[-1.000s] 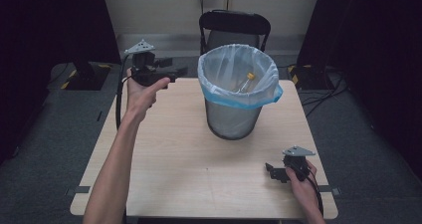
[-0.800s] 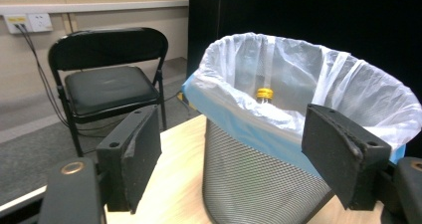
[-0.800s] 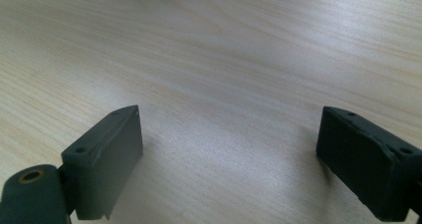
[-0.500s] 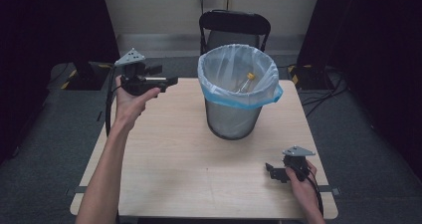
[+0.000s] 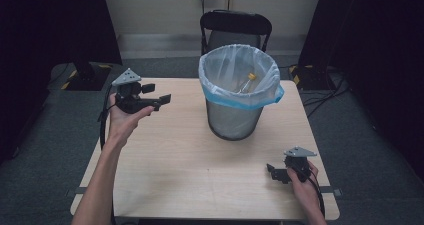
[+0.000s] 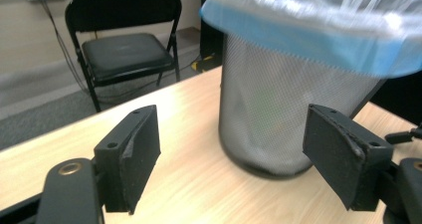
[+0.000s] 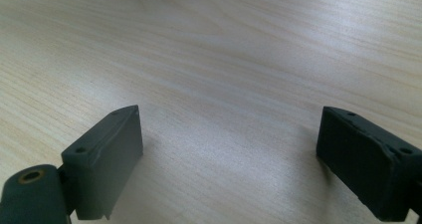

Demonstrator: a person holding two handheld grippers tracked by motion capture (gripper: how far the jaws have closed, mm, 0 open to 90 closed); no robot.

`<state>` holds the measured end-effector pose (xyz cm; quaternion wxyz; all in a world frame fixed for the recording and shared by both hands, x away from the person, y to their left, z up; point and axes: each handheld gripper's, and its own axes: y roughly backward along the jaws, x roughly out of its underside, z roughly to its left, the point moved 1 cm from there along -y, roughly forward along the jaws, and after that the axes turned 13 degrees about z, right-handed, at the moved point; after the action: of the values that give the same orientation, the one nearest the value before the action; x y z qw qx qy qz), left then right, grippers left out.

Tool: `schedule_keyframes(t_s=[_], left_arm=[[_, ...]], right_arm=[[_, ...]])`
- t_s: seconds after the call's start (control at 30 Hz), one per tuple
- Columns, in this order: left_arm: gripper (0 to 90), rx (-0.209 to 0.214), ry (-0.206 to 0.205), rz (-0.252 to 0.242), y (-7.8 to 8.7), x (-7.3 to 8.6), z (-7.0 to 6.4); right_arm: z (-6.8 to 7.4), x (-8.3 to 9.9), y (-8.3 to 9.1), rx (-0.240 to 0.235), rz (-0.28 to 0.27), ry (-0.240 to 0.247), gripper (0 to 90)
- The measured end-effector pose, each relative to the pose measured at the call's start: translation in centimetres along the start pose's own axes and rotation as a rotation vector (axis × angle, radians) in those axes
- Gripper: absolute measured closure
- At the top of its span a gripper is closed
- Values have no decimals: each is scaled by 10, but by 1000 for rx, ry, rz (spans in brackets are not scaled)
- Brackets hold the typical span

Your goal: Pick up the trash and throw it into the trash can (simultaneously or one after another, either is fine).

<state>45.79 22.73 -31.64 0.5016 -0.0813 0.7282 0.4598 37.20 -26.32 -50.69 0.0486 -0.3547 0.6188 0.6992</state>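
High view, L to R: left hand (image 5: 122, 119) was raised over the tabletop (image 5: 175, 160) edge at approx 9 o'clock, holding the left tongs (image 5: 162, 101) w/ jaws aimed toward 3 o'clock, at the bin. Grey three-cornered plate sat on top, cable looped down beside the forearm. In the left gripper view the left tongs (image 6: 231, 154) stood wide apart w/ nothing between the jaws; the bin sat just past them.

Wire-mesh bin (image 5: 235, 117) stood upright at approx 1 o'clock from tabletop centre, lined w/ a clear bag (image 5: 239, 75) that had a blue band folded over the rim. Inside lay a small clear item w/ a yellow cap (image 5: 251, 76), leaning on the far-right side of the liner; couldn't tell what it was. Black folding chair (image 5: 235, 27) stood behind the tabletop at 12 o'clock, beyond the bin.

Right hand (image 5: 302, 182) rested at approx 5 o'clock near the front-right corner, holding the right tongs (image 5: 271, 171) low on the wood, jaws pointed toward 9 o'clock. Right gripper view: right tongs (image 7: 229, 164) spread wide, empty, bare wood grain between the jaws. The two tongs were well apart, bin between them and farther back.
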Motion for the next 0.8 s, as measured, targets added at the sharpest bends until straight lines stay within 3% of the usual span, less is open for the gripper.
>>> schedule_keyframes(t_s=[0.17,0.23,0.3,0.5,0.6,0.7,0.8], left_arm=[[212,-8,21,1,-1,17,4],[207,9,31,-3,-1,25,7],[202,-15,36,0,-1,32,8],[187,-23,54,21,0,59,13],[184,-3,69,28,2,73,15],[175,-19,62,49,6,83,17],[176,-45,89,57,8,91,18]], right_arm=[[0,0,0,0,0,0,101],[0,0,0,0,0,0,101],[0,0,0,0,0,0,101],[0,0,0,0,0,0,101],[0,0,0,0,0,0,101],[0,0,0,0,0,0,101],[0,0,0,0,0,0,101]])
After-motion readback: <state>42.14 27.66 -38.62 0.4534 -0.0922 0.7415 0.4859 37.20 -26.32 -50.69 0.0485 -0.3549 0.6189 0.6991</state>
